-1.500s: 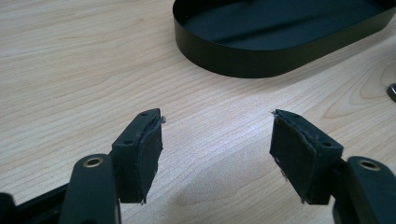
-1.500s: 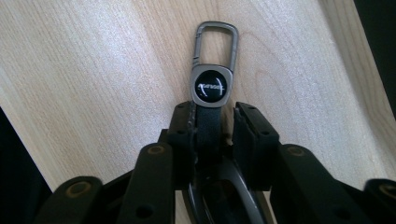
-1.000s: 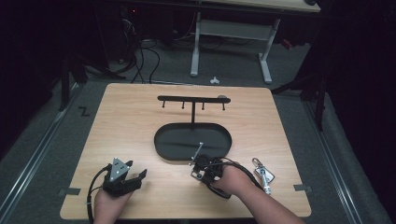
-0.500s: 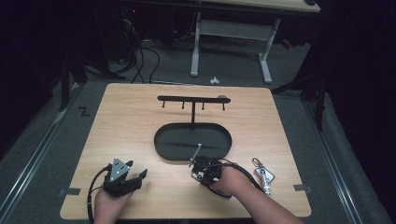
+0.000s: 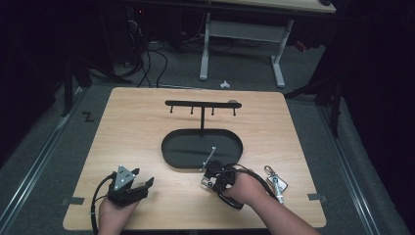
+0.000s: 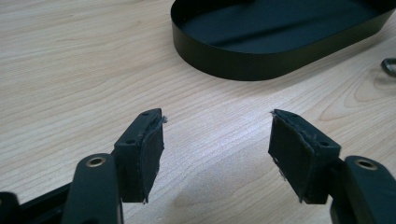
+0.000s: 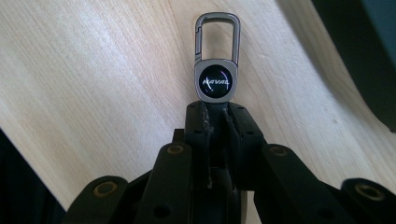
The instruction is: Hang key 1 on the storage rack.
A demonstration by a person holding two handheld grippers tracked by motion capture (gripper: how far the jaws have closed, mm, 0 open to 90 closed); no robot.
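Pale wooden tabletop [image 5: 137, 127] is seen beneath a small, stiff metal keychain [image 7: 215, 70], clenched by the right tool [image 7: 215, 114] at its lower end; light, slippery. Left tool [image 6: 217, 144] is released.

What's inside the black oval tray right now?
The tray holds only the stand's post. The keychain held by the right claw rises over its near rim, hiding a little of the floor.
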